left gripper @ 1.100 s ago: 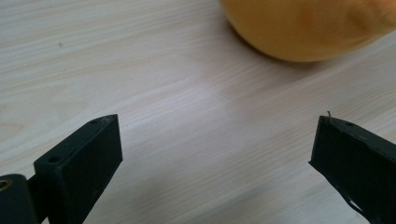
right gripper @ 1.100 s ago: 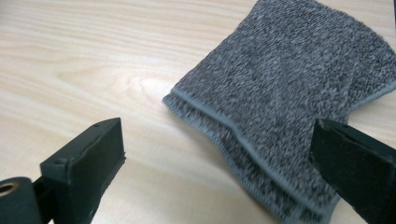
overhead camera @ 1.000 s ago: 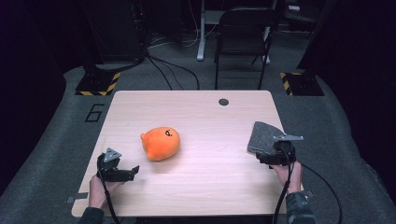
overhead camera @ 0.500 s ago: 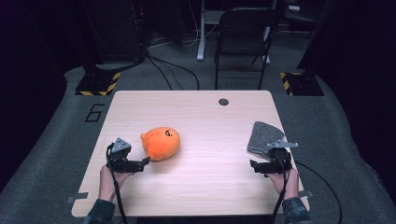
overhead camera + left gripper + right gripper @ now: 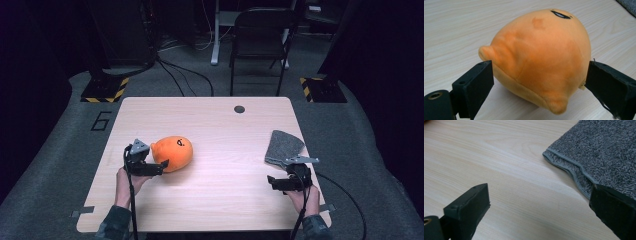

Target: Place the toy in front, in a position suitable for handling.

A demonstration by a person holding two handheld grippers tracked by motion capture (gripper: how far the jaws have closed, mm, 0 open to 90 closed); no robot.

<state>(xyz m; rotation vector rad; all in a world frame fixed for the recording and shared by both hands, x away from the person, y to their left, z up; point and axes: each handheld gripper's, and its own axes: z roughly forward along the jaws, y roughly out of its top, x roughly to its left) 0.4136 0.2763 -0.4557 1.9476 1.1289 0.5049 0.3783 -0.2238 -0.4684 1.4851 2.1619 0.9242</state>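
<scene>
An orange plush toy [image 5: 172, 152] with a small dark face mark lies left of centre on the light wooden table [image 5: 215, 125]. My left gripper [image 5: 161, 165] has reached its near-left end. In the left gripper view the plush toy [image 5: 539, 57] sits between the two black jaws of the left gripper [image 5: 539, 82]. They have just been closing and stand at its sides without squeezing it. A folded grey cloth [image 5: 284, 146] lies at the right. My right gripper [image 5: 272, 181] hovers just in front of it, open. In the right gripper view the cloth [image 5: 599, 147] has its hemmed corner beside the right gripper [image 5: 539, 205].
A dark round grommet [image 5: 239, 109] sits near the table's far edge. A black folding chair [image 5: 260, 35] stands behind the table, with cables on the grey floor. Bare wood lies between the plush toy and the cloth.
My left gripper has moved forward and right from the bare table up to the plush toy, which is now between its jaws. The right gripper has drifted slightly back from the cloth.
</scene>
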